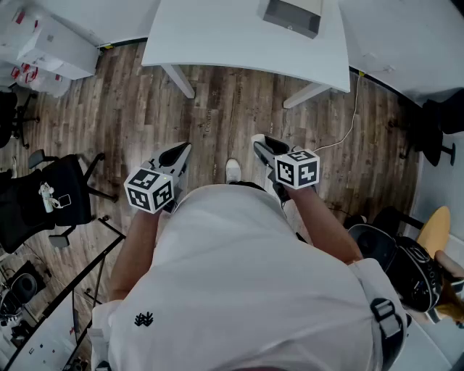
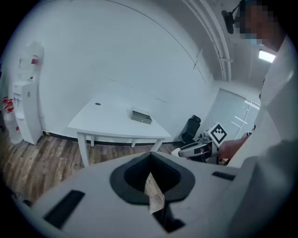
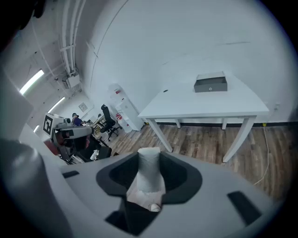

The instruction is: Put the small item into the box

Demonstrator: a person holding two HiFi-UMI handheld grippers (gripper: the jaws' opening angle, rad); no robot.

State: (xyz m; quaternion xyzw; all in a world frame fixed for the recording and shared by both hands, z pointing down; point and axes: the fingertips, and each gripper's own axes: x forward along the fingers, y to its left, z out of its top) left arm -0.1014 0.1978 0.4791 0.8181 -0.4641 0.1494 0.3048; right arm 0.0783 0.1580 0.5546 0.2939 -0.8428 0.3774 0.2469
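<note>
The box point(image 1: 292, 16) is a small grey one lying on the white table point(image 1: 217, 36) ahead of me; it also shows in the left gripper view point(image 2: 140, 116) and the right gripper view point(image 3: 210, 83). I stand on the wood floor, well short of the table, with both grippers held at waist height. My right gripper point(image 3: 149, 160) is shut on a small white cylindrical item point(image 3: 149, 174), which pokes out at its tip point(image 1: 257, 138). My left gripper point(image 2: 151, 179) is shut and empty, with only a thin slit of floor showing between its jaws.
A white water dispenser point(image 2: 25, 111) stands left of the table. Black office chairs point(image 1: 51, 196) are at my left, and a black bag point(image 1: 406, 264) and a yellow chair point(image 1: 435, 228) at my right. A white cable point(image 1: 348, 123) trails on the floor by the table's right leg.
</note>
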